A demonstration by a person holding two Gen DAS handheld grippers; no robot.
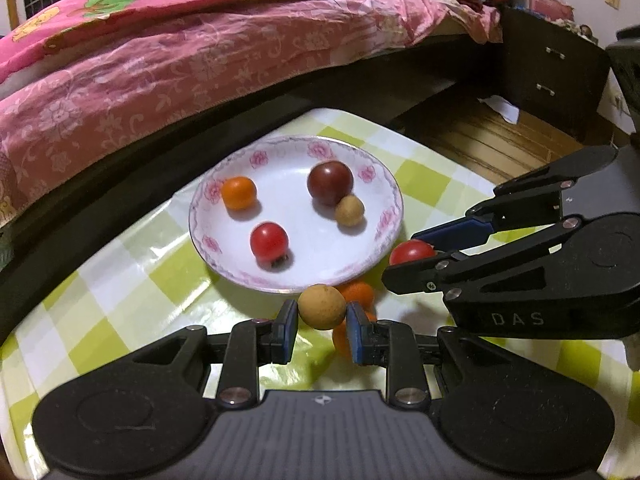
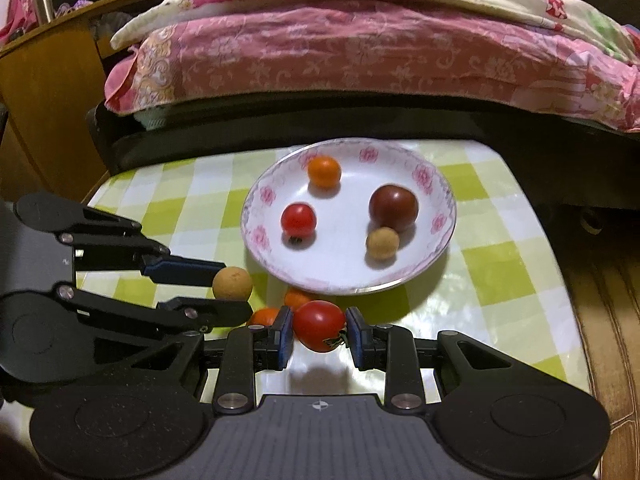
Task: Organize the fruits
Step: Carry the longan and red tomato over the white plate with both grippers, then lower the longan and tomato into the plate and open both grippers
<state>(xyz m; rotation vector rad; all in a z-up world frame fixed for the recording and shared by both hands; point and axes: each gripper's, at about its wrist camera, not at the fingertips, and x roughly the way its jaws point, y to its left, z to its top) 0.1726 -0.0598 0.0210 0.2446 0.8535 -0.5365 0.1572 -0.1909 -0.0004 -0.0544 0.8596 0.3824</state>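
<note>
The left gripper (image 1: 322,322) pinches a tan fruit (image 1: 322,306) and the right gripper (image 2: 319,332) a red tomato (image 2: 320,325); either round fruit could slip free near the plate (image 2: 436,252) rim and roll across the desk (image 2: 500,280).

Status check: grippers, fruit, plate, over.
Left gripper shut on tan fruit. Right gripper shut on red tomato. Plate ahead, four fruits in.

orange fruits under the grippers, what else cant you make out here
- Orange fruits: both views, mostly hidden behind the held fruit and fingers; exact count unclear.
- Red tomato in the right gripper: left wrist view, half covered by a finger.
- Tan fruit in the left gripper: right wrist view, contact with the pads partly hidden.
- Plate: near rim blocked by the held fruit.
</note>
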